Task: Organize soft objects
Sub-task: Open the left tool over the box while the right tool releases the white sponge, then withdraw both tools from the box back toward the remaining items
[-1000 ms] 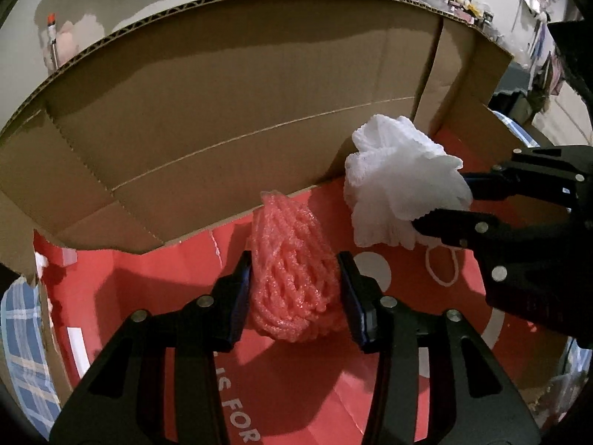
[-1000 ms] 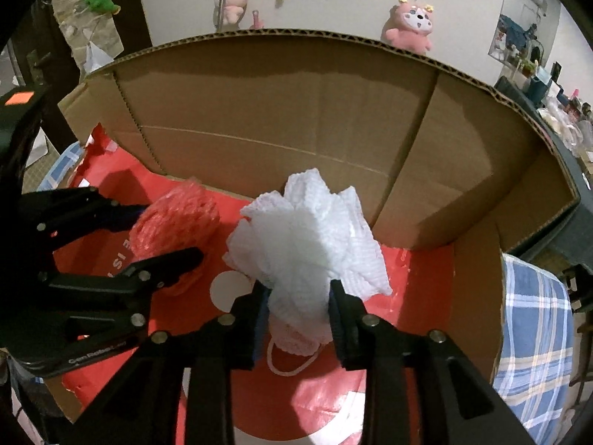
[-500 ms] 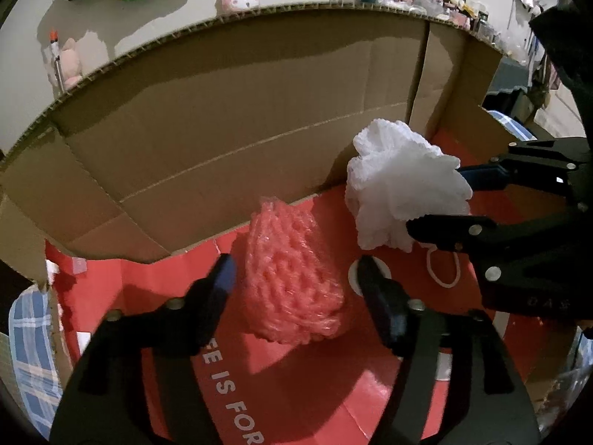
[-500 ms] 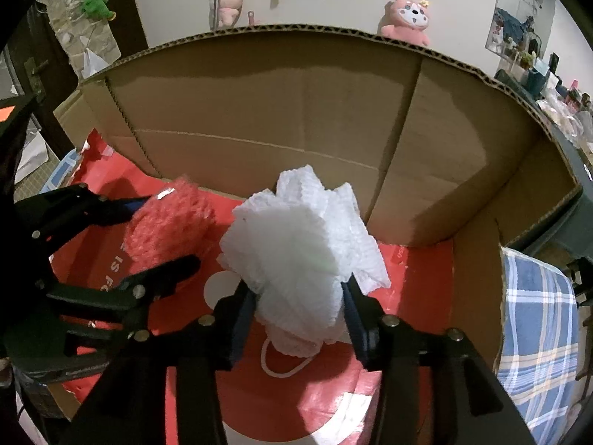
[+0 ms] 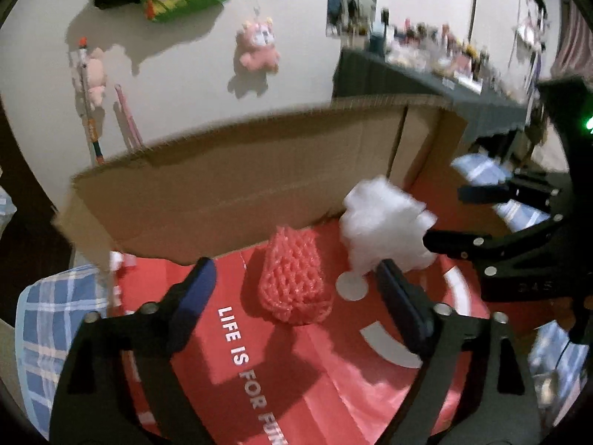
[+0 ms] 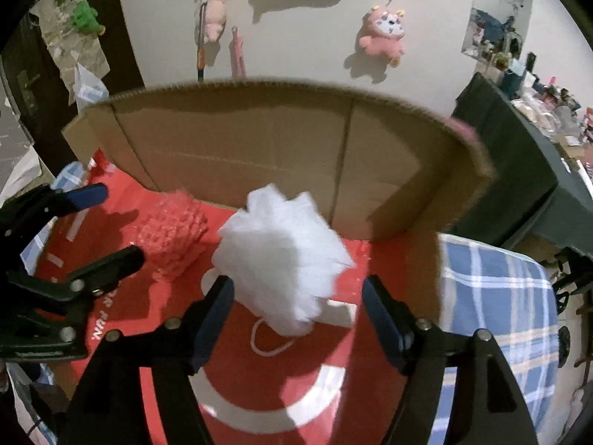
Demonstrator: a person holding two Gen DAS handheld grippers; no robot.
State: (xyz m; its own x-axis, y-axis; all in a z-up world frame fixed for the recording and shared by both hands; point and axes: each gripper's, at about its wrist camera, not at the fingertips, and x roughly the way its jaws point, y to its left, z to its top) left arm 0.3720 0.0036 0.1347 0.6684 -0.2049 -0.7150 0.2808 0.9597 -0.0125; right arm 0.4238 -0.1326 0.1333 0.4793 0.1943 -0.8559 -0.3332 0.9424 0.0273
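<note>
Brown corrugated cardboard: one open box (image 6: 281, 155), its far wall standing up behind a red printed liner (image 5: 333, 378) that covers the floor. One blue plaid cloth (image 6: 496, 296) lies just right of the box. Two soft things rest on the liner, side by side near the far wall: one white mesh puff (image 6: 285, 259) on the right, one pink foam net (image 5: 296, 282) on the left, apart from each other. Your two grippers hang over them. The right gripper (image 6: 298, 306) has just been opening; its jaws stand wide around the puff's near end, pads clear. The left gripper (image 5: 296, 289) has also just been opening; jaws spread, pink net between, untouched.
</note>
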